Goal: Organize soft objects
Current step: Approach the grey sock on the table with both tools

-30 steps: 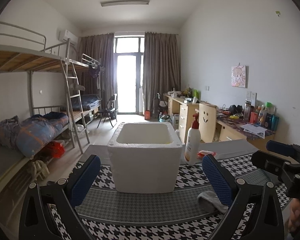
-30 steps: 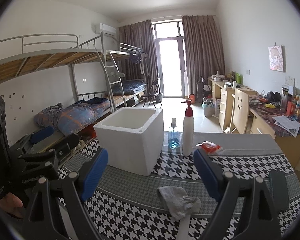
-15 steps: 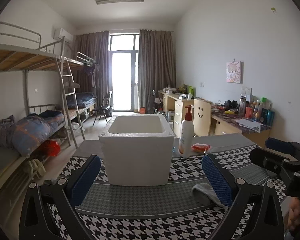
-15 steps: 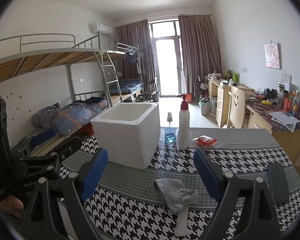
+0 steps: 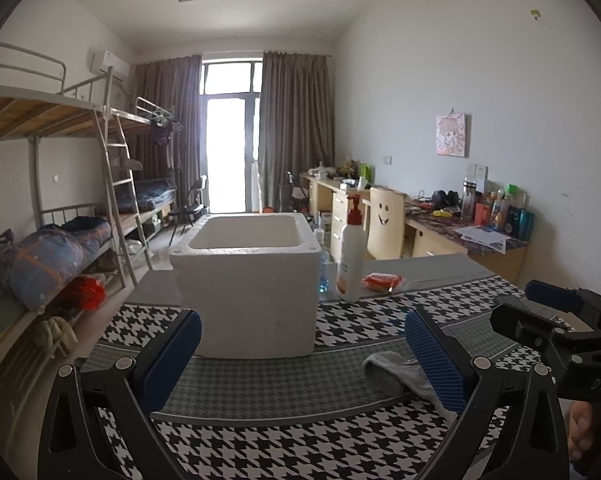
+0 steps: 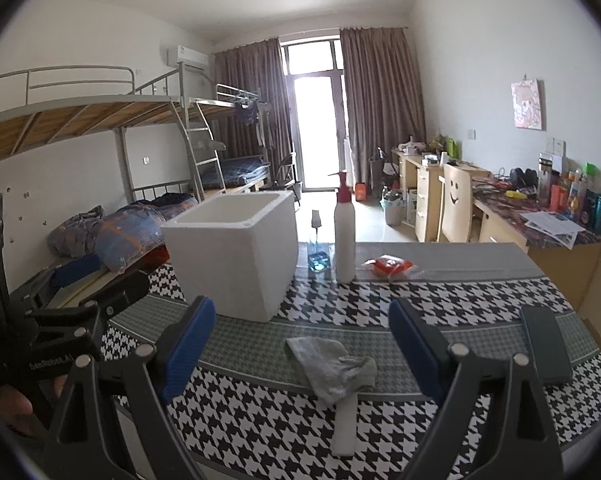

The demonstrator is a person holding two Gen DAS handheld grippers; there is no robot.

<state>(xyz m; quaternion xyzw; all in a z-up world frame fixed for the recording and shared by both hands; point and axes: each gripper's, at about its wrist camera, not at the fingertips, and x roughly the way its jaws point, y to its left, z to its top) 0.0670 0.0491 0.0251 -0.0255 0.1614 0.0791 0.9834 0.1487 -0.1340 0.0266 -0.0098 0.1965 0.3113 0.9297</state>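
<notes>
both grippers are spread wide with nothing in them, left gripper [image 5: 302,354] and right gripper [image 6: 302,346]. the grey cloth [image 6: 332,368] lies crumpled on the houndstooth table [image 6: 460,296], in front of the white foam box [image 6: 236,256]. i'd drop the right one straight over the bunched middle and pinch deep. can't tell what the white strip under the cloth is, or what's inside the box.

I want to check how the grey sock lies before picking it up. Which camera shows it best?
The right wrist view: the grey sock lies whole and crumpled on the houndstooth cloth, between the open right tongs. In the left wrist view the left tongs' right finger hides part of it.
</notes>
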